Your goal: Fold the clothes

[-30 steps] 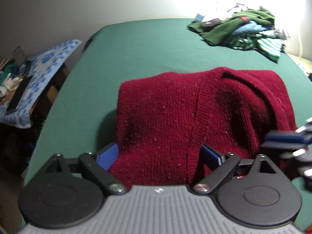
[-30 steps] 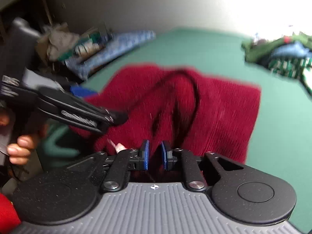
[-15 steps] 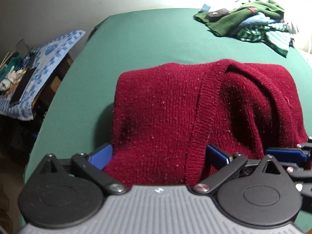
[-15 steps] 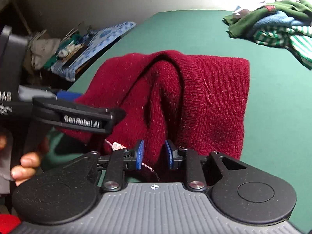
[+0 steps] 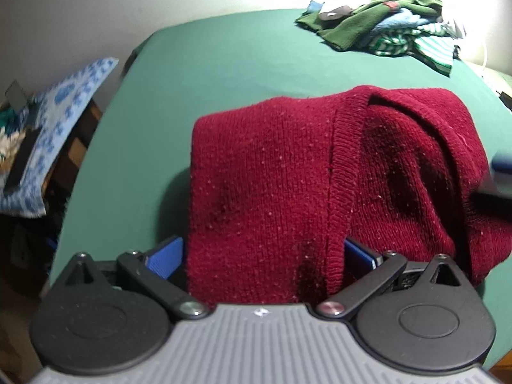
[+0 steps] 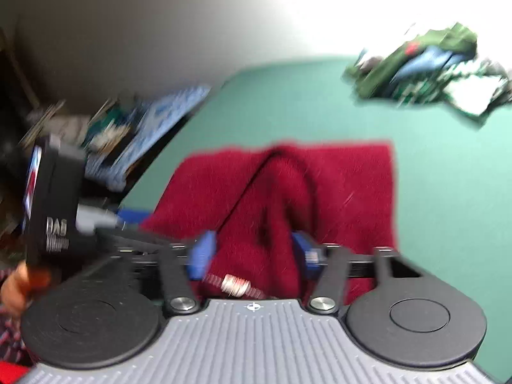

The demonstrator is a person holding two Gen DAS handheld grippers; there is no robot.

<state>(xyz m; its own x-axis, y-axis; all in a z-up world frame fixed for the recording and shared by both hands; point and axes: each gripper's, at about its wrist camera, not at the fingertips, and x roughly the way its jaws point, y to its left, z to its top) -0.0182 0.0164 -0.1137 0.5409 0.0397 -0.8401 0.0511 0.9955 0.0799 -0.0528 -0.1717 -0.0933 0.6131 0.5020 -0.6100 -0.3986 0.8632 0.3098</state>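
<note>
Sweater (image 5: 262,185) lies folded at the near edge of the green bed (image 5: 224,64). Left view: my left claw (image 5: 262,256) is spread wide, its blue pads flanking the knit and gripping nothing. Right view, blurred: my right claw (image 6: 256,256) gapes around a raised fold, pads apart. Clothes pile (image 5: 384,22) sits at the far corner.

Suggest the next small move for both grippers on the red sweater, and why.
Probably back both grippers straight out. The red sweater lies folded on the green surface, and the left gripper and right gripper both have jaws open, with the cloth between them ungripped. Pulling back slowly should avoid dragging the fold.
</note>
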